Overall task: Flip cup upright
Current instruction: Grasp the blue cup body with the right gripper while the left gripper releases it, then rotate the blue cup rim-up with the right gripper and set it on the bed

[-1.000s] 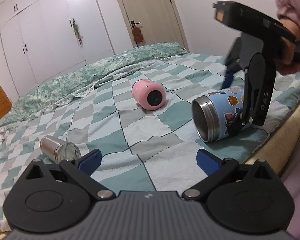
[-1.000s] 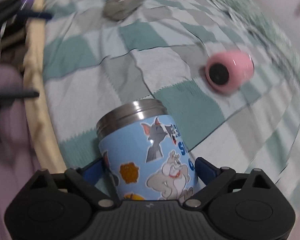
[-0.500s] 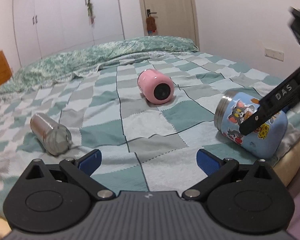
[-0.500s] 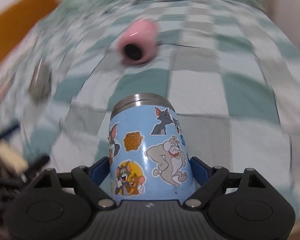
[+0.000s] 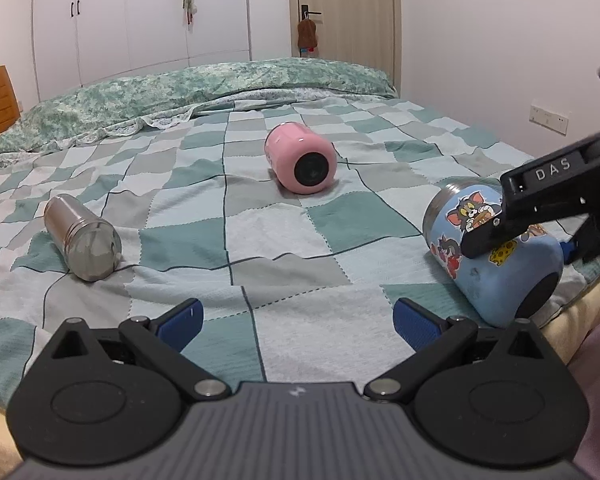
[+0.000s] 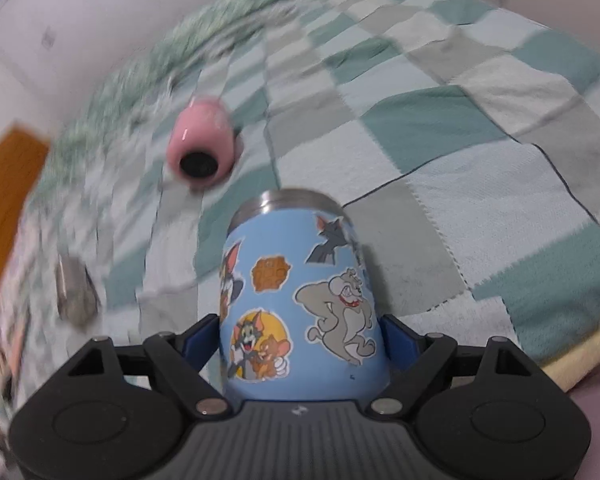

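Note:
A blue cartoon-sticker cup (image 5: 496,248) lies tilted at the bed's right front edge, steel rim pointing away, dark base toward the left camera. My right gripper (image 6: 300,340) is shut on the blue cup (image 6: 300,292), its blue pads on both sides of the lower body. In the left wrist view the right gripper (image 5: 540,208) reaches in from the right over the cup. My left gripper (image 5: 296,320) is open and empty, low over the front of the bed.
A pink cup (image 5: 302,164) lies on its side mid-bed. A steel cup (image 5: 82,236) lies on its side at the left. The checked bedspread (image 5: 220,216) ends at the mattress edge by the blue cup. Wardrobe and door stand behind.
My right gripper has swung the blue cup round: its open mouth faced the left camera, now its base does. The right wrist view has rotated fast. The left gripper has levelled out.

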### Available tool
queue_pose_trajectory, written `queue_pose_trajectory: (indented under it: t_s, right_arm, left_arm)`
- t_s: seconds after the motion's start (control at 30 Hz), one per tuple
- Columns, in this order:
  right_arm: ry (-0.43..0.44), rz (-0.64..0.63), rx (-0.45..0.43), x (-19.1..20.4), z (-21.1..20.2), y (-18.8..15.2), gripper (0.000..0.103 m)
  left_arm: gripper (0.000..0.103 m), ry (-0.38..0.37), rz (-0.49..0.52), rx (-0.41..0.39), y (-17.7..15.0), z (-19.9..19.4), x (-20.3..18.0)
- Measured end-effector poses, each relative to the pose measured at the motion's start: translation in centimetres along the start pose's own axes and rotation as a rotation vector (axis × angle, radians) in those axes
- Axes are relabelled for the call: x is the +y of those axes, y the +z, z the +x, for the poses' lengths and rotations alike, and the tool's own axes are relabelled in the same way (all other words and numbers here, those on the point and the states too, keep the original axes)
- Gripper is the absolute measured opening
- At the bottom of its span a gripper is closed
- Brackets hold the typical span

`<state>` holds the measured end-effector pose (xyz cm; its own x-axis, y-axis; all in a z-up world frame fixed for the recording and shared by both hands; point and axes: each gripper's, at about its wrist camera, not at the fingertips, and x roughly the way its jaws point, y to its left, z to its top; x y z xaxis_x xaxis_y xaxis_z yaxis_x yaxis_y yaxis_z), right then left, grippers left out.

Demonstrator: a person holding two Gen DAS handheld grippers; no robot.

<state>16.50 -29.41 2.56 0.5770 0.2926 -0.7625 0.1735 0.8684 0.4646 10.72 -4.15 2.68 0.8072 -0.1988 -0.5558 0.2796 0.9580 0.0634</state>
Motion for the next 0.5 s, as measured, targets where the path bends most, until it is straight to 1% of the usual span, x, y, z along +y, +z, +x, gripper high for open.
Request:
queue_pose_trajectory:
  t_s: [0.03, 0.1, 0.13, 0.17, 0.2, 0.23, 0.27, 0.4, 0.43, 0.47, 0.5]
  right_arm:
    - [-0.014, -0.038, 0.034, 0.4, 0.0, 0.6, 0.086]
    - [-0.055, -0.092, 0.054, 1.2, -0.4, 1.6, 0.089]
    - [-0.081, -0.138, 0.061, 2.0, -0.6, 2.2, 0.096]
    - [-0.093, -0.194, 0.079, 2.9, -0.6, 2.8, 0.101]
    - [-0.100, -0.237, 0.093, 3.6, -0.4, 3.3, 0.101]
    - [-0.118, -0.273, 0.110, 4.3, -0.1, 3.9, 0.101]
    - [-0.136, -0.276, 0.120, 4.5, 0.3, 4.3, 0.101]
    - [-0.146, -0.254, 0.179, 4.3, 2.1, 4.9, 0.100]
    - [-0.144, -0.249, 0.195, 4.1, 2.6, 4.7, 0.094]
    - [-0.137, -0.241, 0.207, 3.8, 3.0, 4.5, 0.086]
    - [-0.124, -0.229, 0.214, 3.5, 3.2, 4.3, 0.084]
  left_arm:
    - [0.103, 0.003, -0.001, 0.001, 0.0, 0.0, 0.1]
    - [0.103, 0.012, -0.003, 0.004, 0.1, 0.0, 0.2]
    - [0.103, 0.015, -0.004, 0.004, 0.2, 0.0, 0.2]
    - [0.103, 0.018, -0.008, 0.004, 0.3, 0.1, 0.3]
    - [0.103, 0.019, -0.011, 0.003, 0.3, 0.0, 0.3]
    - [0.103, 0.018, -0.013, 0.000, 0.4, 0.0, 0.3]
    - [0.103, 0.016, -0.014, -0.005, 0.4, -0.1, 0.2]
    - [0.103, 0.016, -0.011, -0.005, 0.3, -0.2, 0.2]
    - [0.103, 0.018, -0.008, 0.000, 0.3, -0.1, 0.2]
    - [0.103, 0.021, -0.006, 0.003, 0.3, 0.0, 0.2]
    - [0.103, 0.023, -0.006, 0.003, 0.3, 0.0, 0.3]
